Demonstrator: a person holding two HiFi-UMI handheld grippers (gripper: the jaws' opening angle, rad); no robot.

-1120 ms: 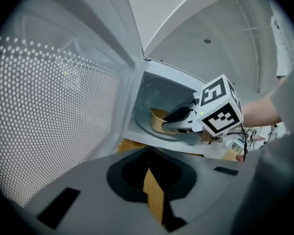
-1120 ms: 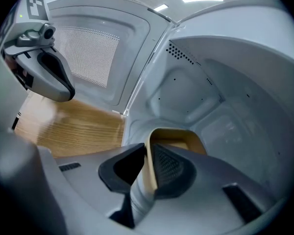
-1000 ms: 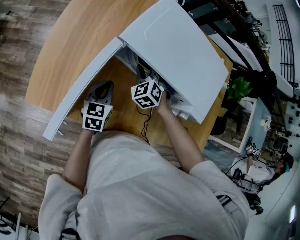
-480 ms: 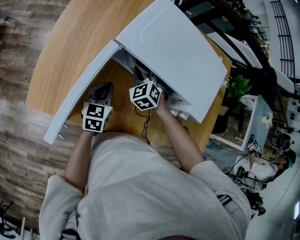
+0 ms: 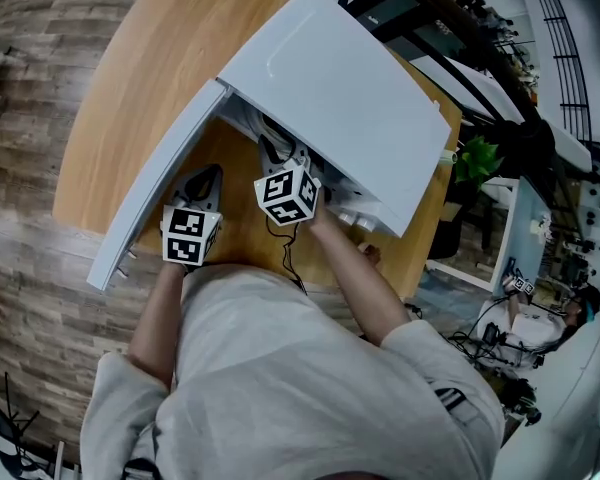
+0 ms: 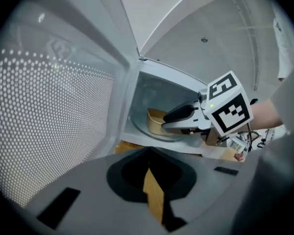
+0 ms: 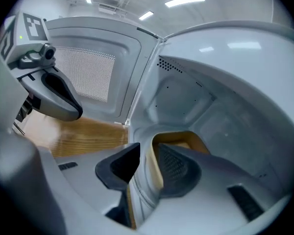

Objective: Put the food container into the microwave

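Scene: a white microwave (image 5: 330, 98) stands on a round wooden table (image 5: 150, 58), its door (image 5: 160, 183) swung wide to the person's left.
Food container: the tan food container (image 7: 179, 140) sits inside the oven cavity, toward the front.
Right gripper: the right gripper (image 7: 146, 153) reaches into the cavity. Its jaws have just been opening and stand wide, astride the container's near wall, one jaw outside it and one within. They no longer clamp it.
Left gripper: the left gripper (image 6: 148, 151) hangs outside, between the open door and the oven mouth, well apart from the container. Its jaws meet at the tips with nothing between them.
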